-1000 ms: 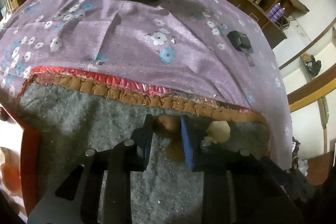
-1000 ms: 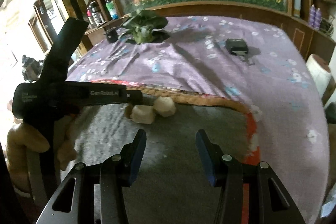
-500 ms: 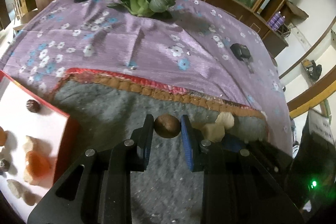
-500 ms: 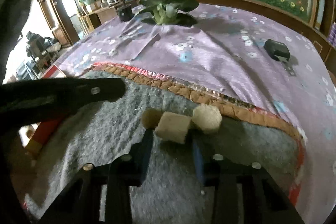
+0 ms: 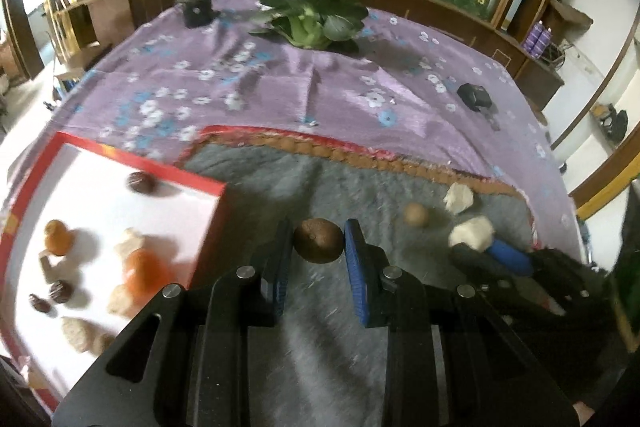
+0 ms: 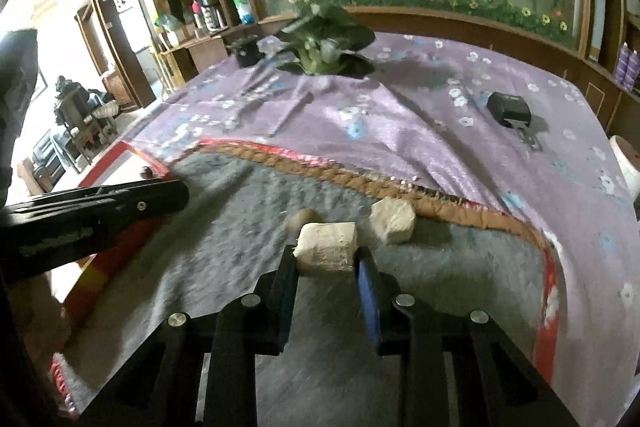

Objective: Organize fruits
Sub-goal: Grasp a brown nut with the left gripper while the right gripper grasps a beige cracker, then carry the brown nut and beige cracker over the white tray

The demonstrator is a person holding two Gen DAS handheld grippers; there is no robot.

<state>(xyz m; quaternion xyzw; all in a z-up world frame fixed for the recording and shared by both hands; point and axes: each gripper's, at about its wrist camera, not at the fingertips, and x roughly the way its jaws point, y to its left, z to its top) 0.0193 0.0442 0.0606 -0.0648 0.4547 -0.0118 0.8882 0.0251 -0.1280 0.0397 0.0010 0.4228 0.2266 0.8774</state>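
Two grippers work over a grey mat [image 5: 256, 195] laid on a purple flowered cloth [image 5: 248, 79]. The left gripper [image 5: 319, 247] has its jaws clamped on a round brown fruit [image 5: 319, 241], held above the mat just right of a red-rimmed white tray [image 5: 100, 163] that carries orange and dark fruits. The right gripper [image 6: 327, 259] has its jaws closing around a pale cut chunk [image 6: 327, 247] resting on the mat, both pads at its sides. Another pale chunk [image 6: 392, 223] and a small tan round fruit [image 6: 301, 219] lie just beyond. A leafy green vegetable [image 6: 326, 43] sits farther back.
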